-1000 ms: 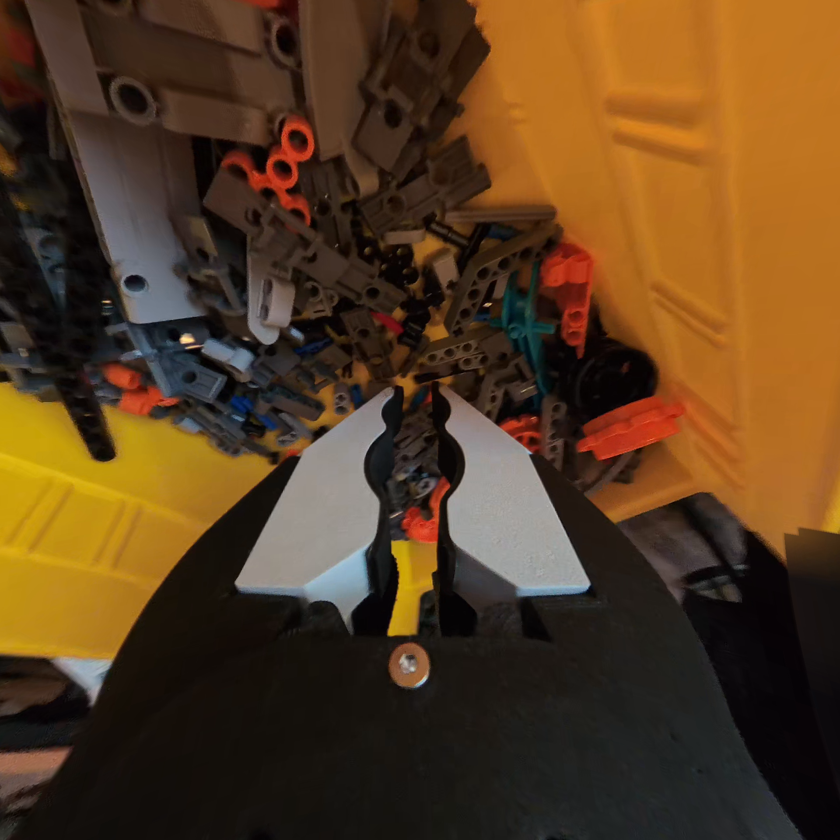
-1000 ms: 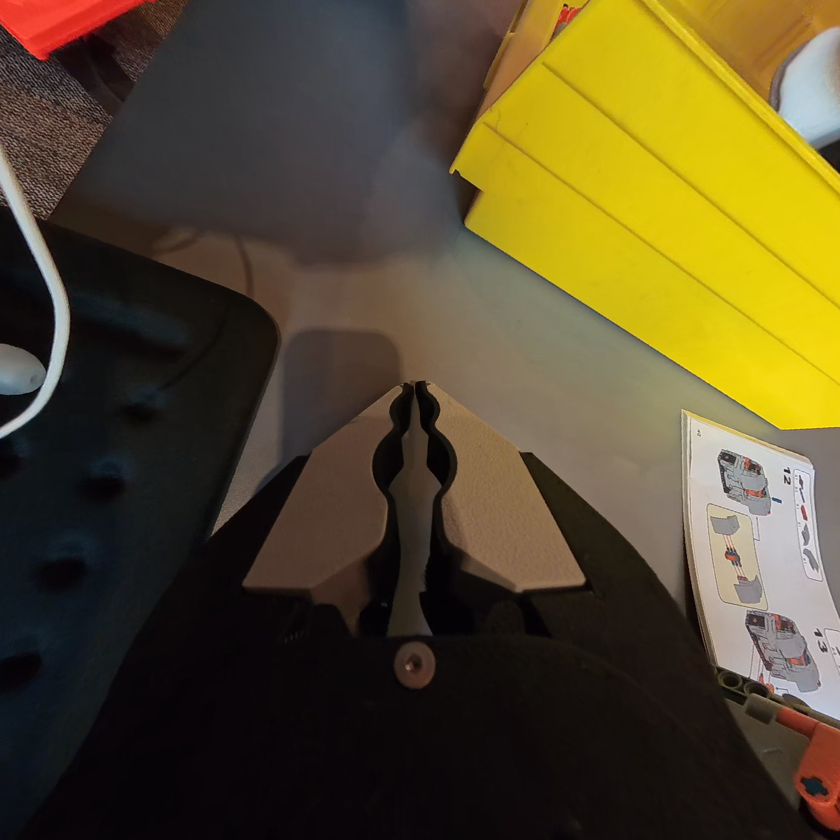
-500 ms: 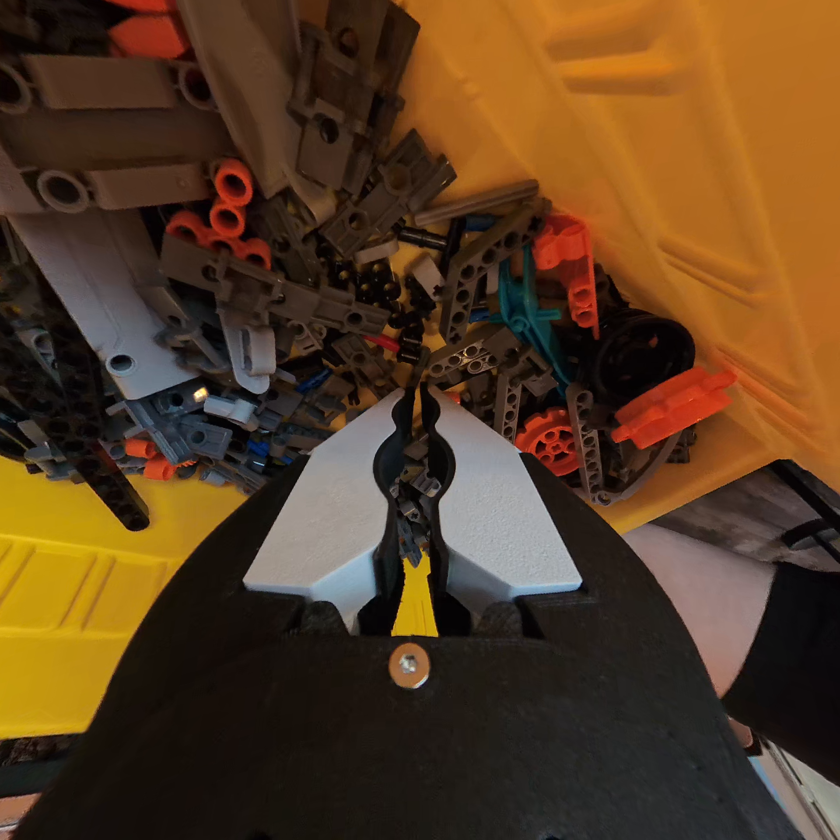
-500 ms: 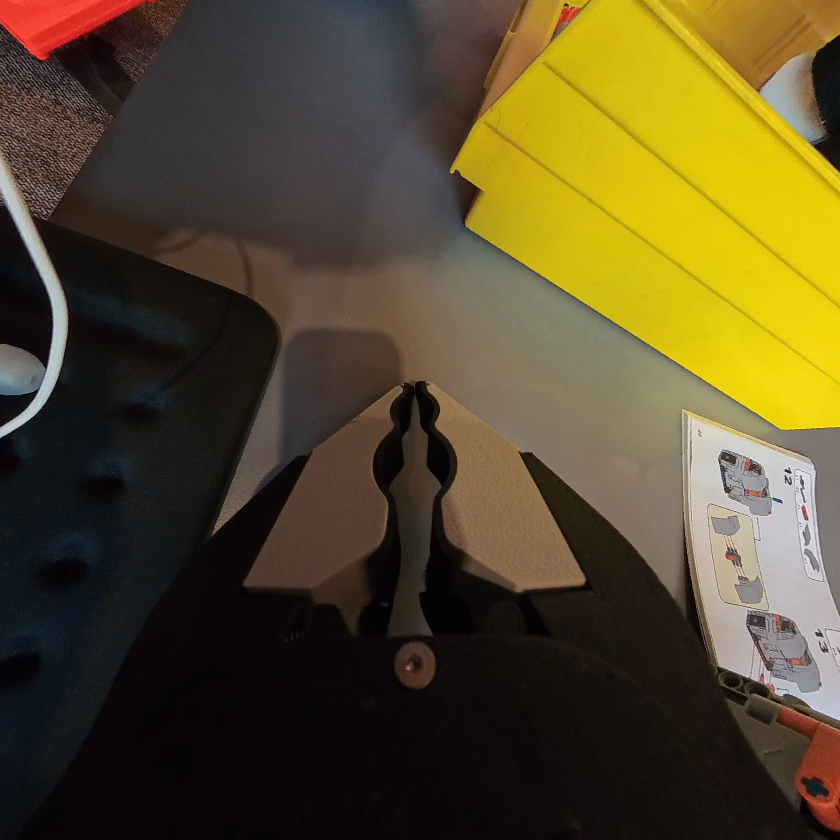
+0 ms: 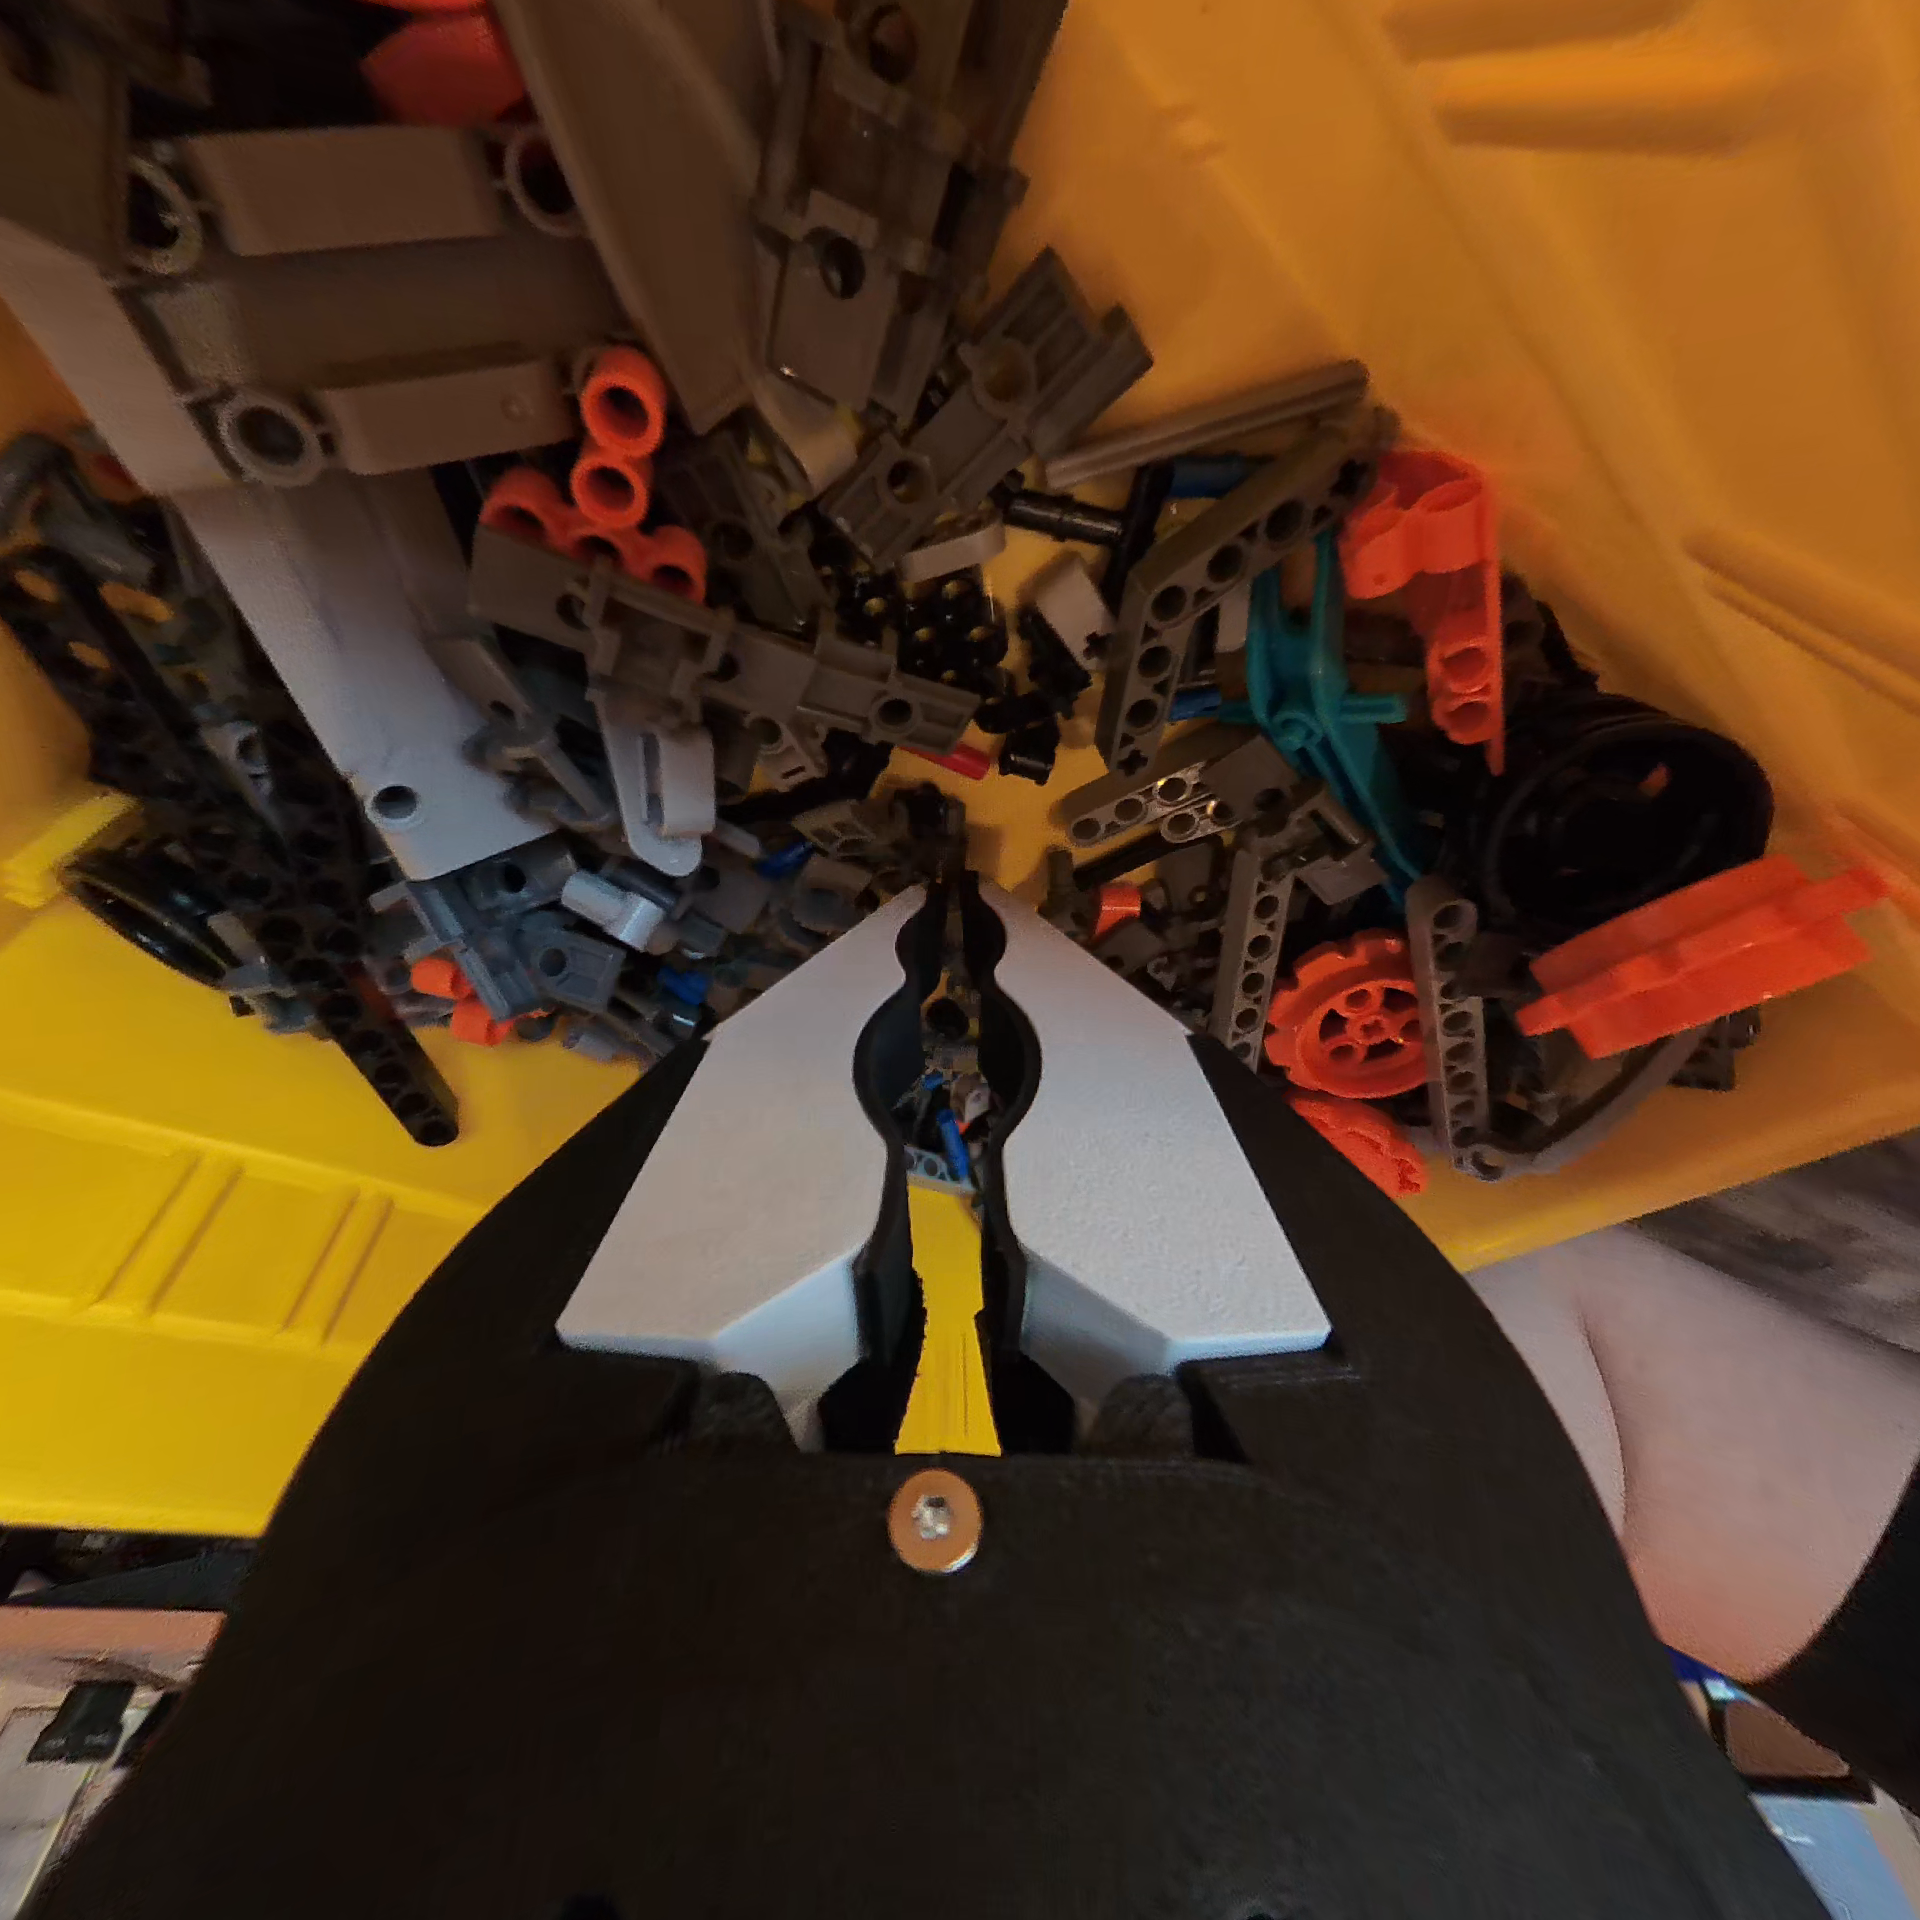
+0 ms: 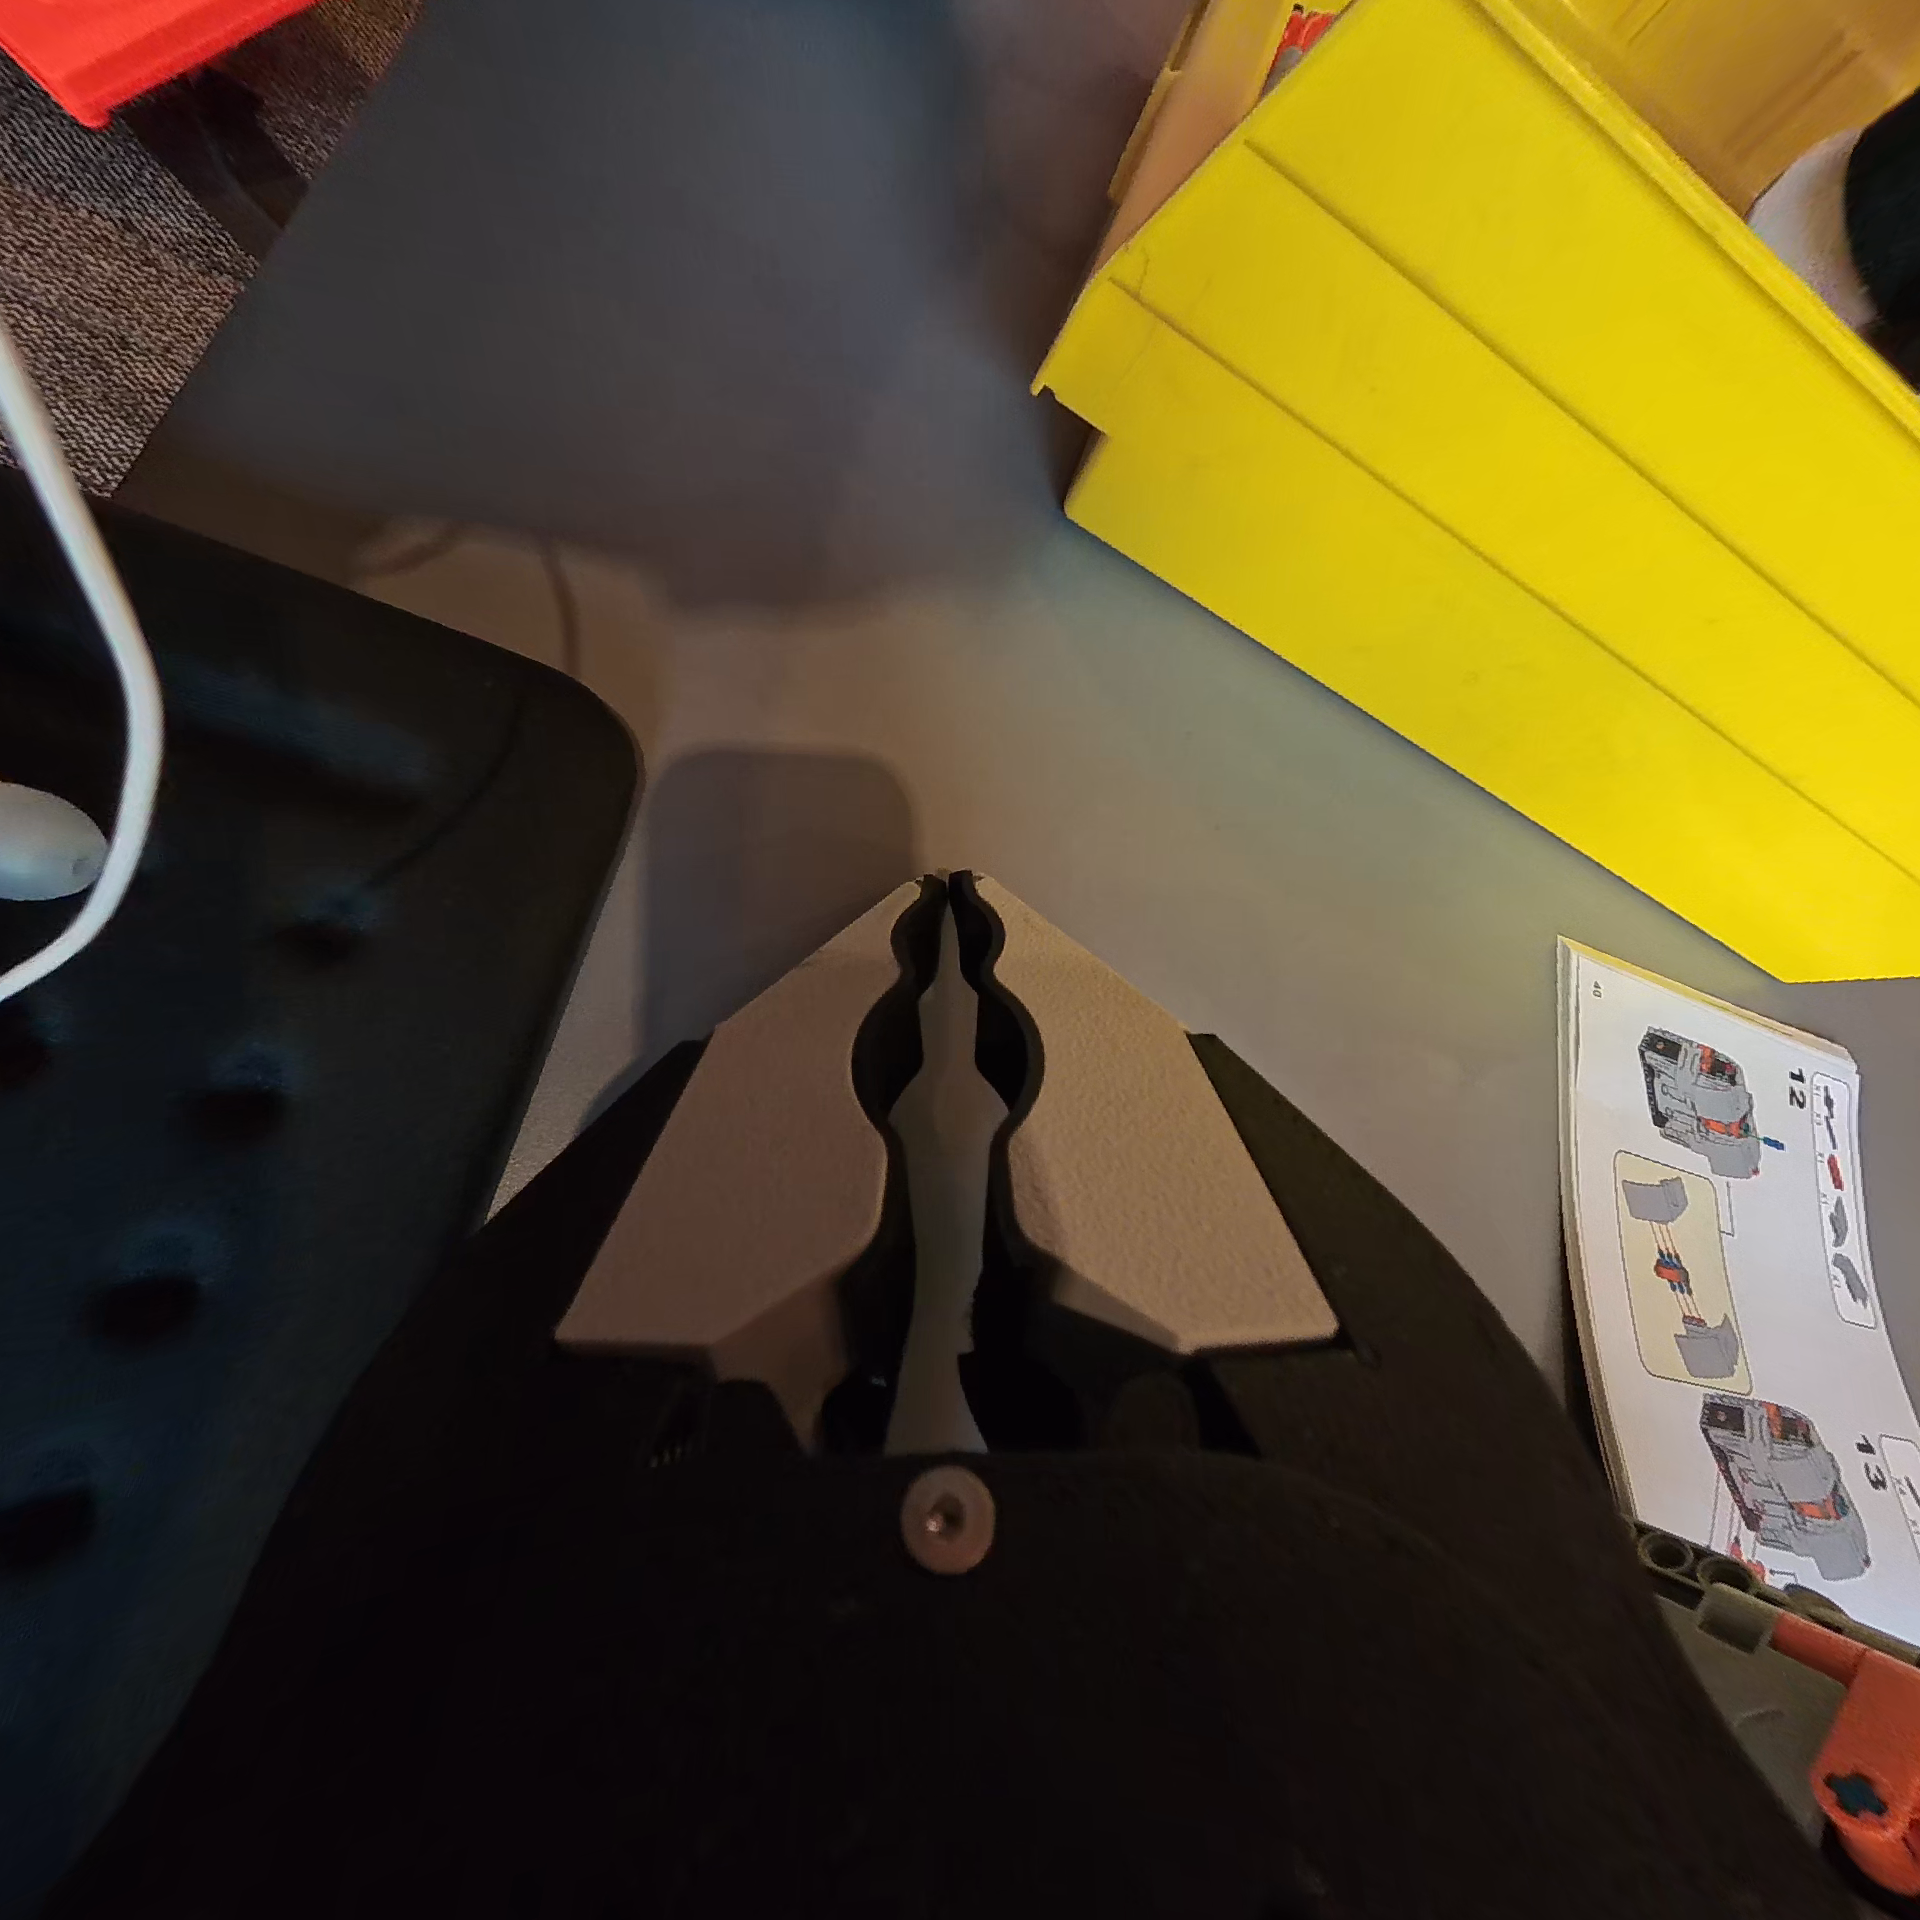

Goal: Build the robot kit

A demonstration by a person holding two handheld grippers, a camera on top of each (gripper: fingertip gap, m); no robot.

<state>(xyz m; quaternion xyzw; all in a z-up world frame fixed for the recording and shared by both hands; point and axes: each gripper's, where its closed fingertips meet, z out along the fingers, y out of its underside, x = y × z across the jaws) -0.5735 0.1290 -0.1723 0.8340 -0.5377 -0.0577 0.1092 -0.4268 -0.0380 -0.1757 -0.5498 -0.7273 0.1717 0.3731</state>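
Note:
My left gripper (image 5: 954, 885) reaches into a yellow bin (image 5: 1455, 312) holding a pile of plastic building pieces (image 5: 727, 665). Its jaws stand nearly together, the tips down among small dark pieces (image 5: 925, 821) at the middle of the pile. I cannot tell whether one is pinched. An orange gear wheel (image 5: 1361, 1029), a grey holed beam (image 5: 1262, 956) and a teal piece (image 5: 1314, 686) lie just to its right. My right gripper (image 6: 948, 881) is shut and empty, over a bare grey table (image 6: 1143, 779).
A black tyre (image 5: 1631, 821), a flat orange piece (image 5: 1694, 956) and a light grey panel (image 5: 343, 665) lie in the bin. A person's arm (image 5: 1714, 1455) is at right. The right wrist view shows the bin's outside (image 6: 1455, 468), an instruction booklet (image 6: 1725, 1247), a black moulded object (image 6: 208, 1039) and a white cable (image 6: 125, 675). Some 25 cm of space lies between my two pairs of fingers. It is some 8 cm from my left tips to the orange gear wheel (image 5: 1361, 1029).
My left gripper's jaws have closed from clearly apart to nearly together while it pushed deeper into the pile. The right gripper has not moved.

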